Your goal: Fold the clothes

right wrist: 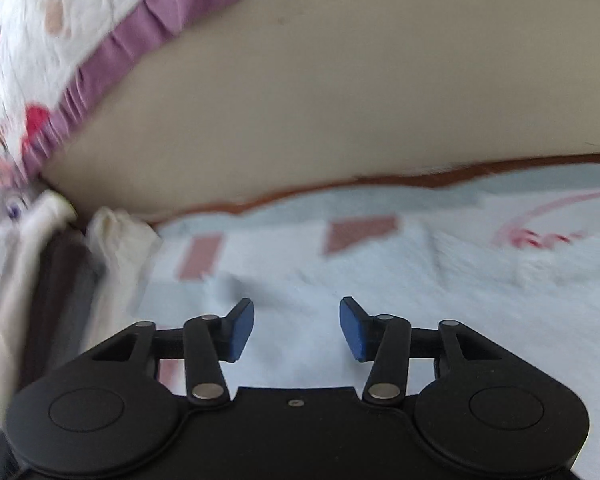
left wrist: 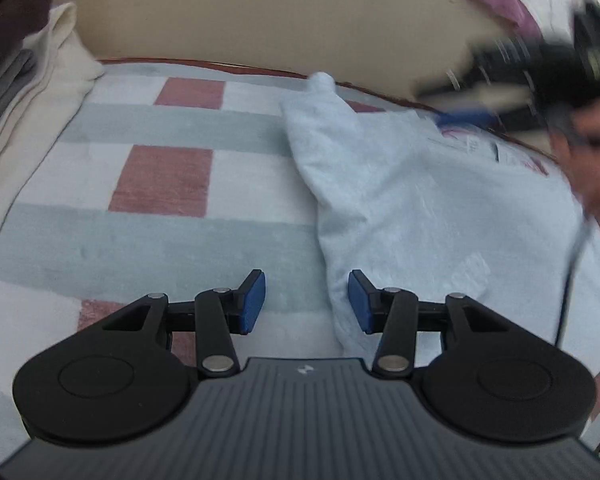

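Shirt (left wrist: 420, 200) flat on bed (left wrist: 160, 184), unfolded | stack (left wrist: 16, 80) folded already | left gripper (left wrist: 307, 304), right gripper (right wrist: 297, 330) part-open, empty | folding pending

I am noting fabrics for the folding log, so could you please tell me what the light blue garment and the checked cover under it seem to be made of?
Light blue garment: probably soft knit cotton or fleece, matte with a slightly fuzzy surface and soft creases. Checked cover: seemingly a plush or flannel blanket, matte, with a short nap visible in the blocks.
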### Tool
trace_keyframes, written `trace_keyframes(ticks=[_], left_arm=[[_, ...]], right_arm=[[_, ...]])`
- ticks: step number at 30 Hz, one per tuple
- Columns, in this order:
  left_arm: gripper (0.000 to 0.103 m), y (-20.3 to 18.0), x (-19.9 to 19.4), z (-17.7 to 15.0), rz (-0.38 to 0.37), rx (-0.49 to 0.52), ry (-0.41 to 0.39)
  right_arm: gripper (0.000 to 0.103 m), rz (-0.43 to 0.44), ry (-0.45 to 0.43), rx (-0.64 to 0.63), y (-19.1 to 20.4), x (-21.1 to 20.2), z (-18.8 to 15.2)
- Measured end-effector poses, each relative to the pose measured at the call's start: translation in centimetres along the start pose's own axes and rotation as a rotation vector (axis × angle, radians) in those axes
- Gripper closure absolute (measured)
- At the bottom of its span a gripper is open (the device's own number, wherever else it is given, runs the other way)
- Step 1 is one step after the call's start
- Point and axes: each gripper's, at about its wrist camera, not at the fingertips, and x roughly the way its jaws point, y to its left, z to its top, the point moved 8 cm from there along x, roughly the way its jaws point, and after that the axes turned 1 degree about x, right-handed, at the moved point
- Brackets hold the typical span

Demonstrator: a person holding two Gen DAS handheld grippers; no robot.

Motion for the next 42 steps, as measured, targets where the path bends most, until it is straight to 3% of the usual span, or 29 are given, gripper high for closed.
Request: trace_keyframes(ticks=[3,6,7,8,9,10,13,16,18,21,26,27,28,31,35,37,41,42], left_arm=[[0.058,0.7,-0.4,0.5,-0.092,-0.112,-0.015],[0.058,0.4,-1.2,0.7,-0.151,-0.120,-0.048],[0.058,0.0,-1.4,0.8,-0.159,-0.099,-0.057],[0.058,-0.3,-1.7,0.8,-0.166,-0.079,-0.065],[0.058,-0.7,-1.7,0.8,-0.169,-0.061,-0.070],[0.058,-1.1,-1.7,0.8,-0.172,-0.044,-0.074],[0.058,-2.1,-1.9,0.8,-0.178,0.009,-0.077],[0.058,-3.2,-1.5,0.3,-0.179,0.058,-0.032],[0.058,-3.4,-0.8,-0.3,-0.136,0.081,0.011],[0.057,-3.4,-0.2,-0.9,-0.070,0.112,0.040],[0.055,-2.9,-0.9,-1.0,-0.094,0.058,0.048],[0.055,-2.6,-1.0,-1.0,-0.103,0.040,0.052],[0.055,-2.4,-1.1,-1.0,-0.108,0.026,0.053],[0.055,-2.7,-1.5,-0.8,-0.153,0.020,0.065],[0.055,-4.3,-2.5,-0.9,-0.215,0.071,0.092],[0.055,-5.0,-2.8,-1.0,-0.215,0.096,0.092],[0.055,-5.7,-2.6,-1.4,-0.169,0.143,0.091],[0.055,-5.8,-2.4,-1.5,-0.151,0.160,0.095]], right_arm=[[0.047,-0.041,0.060,0.026,-1.8,0.7,-2.0],[0.047,-0.005,0.067,0.002,-1.7,1.9,-3.3],[0.053,0.012,0.044,-0.032,-1.3,2.1,-3.5],[0.068,0.038,0.025,-0.083,-0.7,2.2,-3.7],[0.096,0.071,0.032,-0.143,0.1,2.0,-3.9],[0.097,0.097,0.032,-0.182,0.9,1.6,-3.9],[0.098,0.152,-0.087,-0.217,2.6,-2.2,-3.1],[0.098,0.033,-0.118,-0.238,1.8,-4.5,-2.6],[0.098,-0.132,-0.066,-0.318,0.6,-3.7,-2.9],[0.096,-0.253,0.022,-0.387,-1.2,-1.4,-4.0],[0.092,-0.236,0.009,-0.392,-1.3,-1.6,-5.0],[0.084,-0.228,0.016,-0.354,-1.6,-1.9,-5.2],[0.065,-0.214,0.026,-0.314,-1.9,-2.3,-5.2],[0.048,-0.175,0.035,-0.194,-2.8,-2.5,-5.9],[0.047,-0.123,0.060,-0.048,-3.9,-2.9,-7.2],[0.044,-0.098,0.047,-0.046,-3.6,-3.4,-8.0],[0.043,-0.110,0.051,-0.123,-2.5,-3.7,-9.4],[0.043,-0.145,0.062,-0.192,-1.9,-3.7,-10.0]])
